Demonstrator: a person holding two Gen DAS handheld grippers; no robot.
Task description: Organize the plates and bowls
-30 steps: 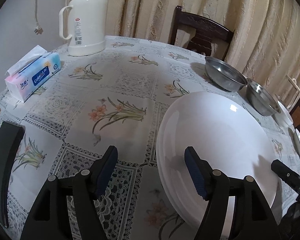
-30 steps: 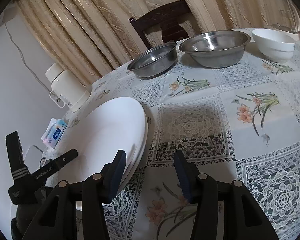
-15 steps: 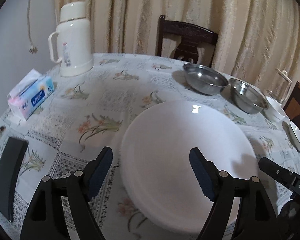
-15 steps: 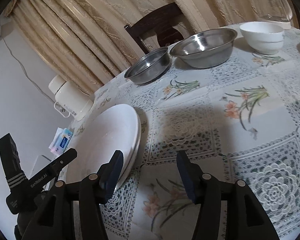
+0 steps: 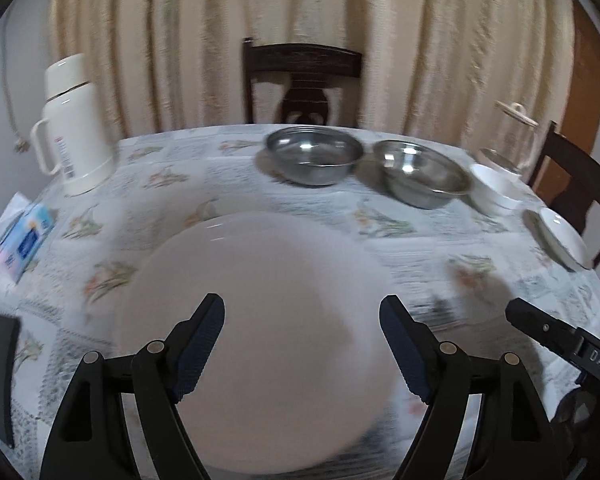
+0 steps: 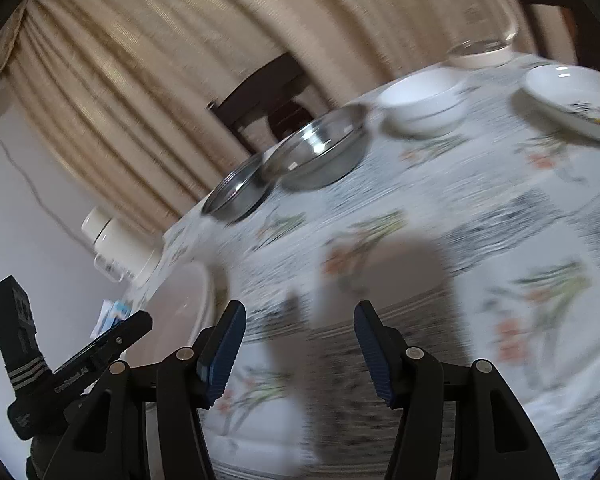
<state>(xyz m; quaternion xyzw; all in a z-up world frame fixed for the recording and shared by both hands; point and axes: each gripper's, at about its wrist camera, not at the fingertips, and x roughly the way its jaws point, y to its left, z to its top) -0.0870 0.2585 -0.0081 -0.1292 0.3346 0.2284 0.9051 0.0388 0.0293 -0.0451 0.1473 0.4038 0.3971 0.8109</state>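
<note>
Surface (image 5: 400,248): round, under a lace-and-flower patterned cloth; both views blurred.

Large white plate (image 5: 256,332): lies flat at the near edge, left of centre; whether it is one plate or a stack cannot be told here.

Left gripper (image 5: 302,342): hovers over the near part of the large white plate, fingers (image 5: 204,332) wide apart, holding nothing.

Right gripper (image 6: 300,354): above bare cloth to the right of the plate, fingers (image 6: 226,344) spread, empty.

Two steel bowls (image 5: 314,154) (image 5: 422,176): side by side at the far edge, just beside each other.

White bowl (image 5: 494,192): right of the steel pair, near them.

Shallow white dish (image 5: 560,236): at the right edge; coloured marks inside it show in the right wrist view (image 6: 576,100).

Glass jug (image 6: 480,20): lidded, behind the white bowl.

Cream thermos (image 5: 70,120): upright, far left.

Tissue pack (image 5: 20,236): left edge, lying flat.

Dark chair (image 5: 302,80): behind the surface, before beige curtains (image 5: 180,40).
</note>
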